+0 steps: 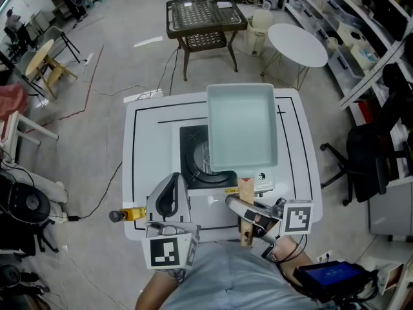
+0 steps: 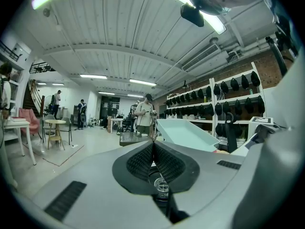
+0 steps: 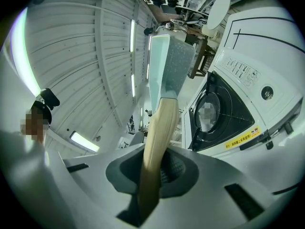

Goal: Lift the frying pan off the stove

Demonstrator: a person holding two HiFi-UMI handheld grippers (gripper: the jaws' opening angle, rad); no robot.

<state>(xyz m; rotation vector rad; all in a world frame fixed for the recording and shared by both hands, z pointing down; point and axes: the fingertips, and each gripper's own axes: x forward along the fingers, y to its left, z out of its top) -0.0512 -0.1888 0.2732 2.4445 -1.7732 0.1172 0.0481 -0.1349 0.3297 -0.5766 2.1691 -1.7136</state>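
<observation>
A square pale-green frying pan (image 1: pixel 242 126) hangs tilted above the black stove (image 1: pixel 193 157) on the white table (image 1: pixel 142 166). My right gripper (image 1: pixel 244 210) is shut on its wooden handle (image 1: pixel 246 196) near the table's front edge. In the right gripper view the handle (image 3: pixel 157 137) runs up between the jaws to the pan (image 3: pixel 167 66), with the stove (image 3: pixel 224 111) off to the right and below. My left gripper (image 1: pixel 174 179) sits left of the stove, shut and holding nothing. Its pads (image 2: pixel 153 151) meet in the left gripper view, and the pan (image 2: pixel 190 133) shows to its right.
A yellow-handled tool (image 1: pixel 129 213) lies at the table's front left edge. Beyond the table stand a dark wicker table (image 1: pixel 205 17) and a round white table (image 1: pixel 298 44). An office chair (image 1: pixel 371 154) is to the right. People (image 2: pixel 144 116) stand far off.
</observation>
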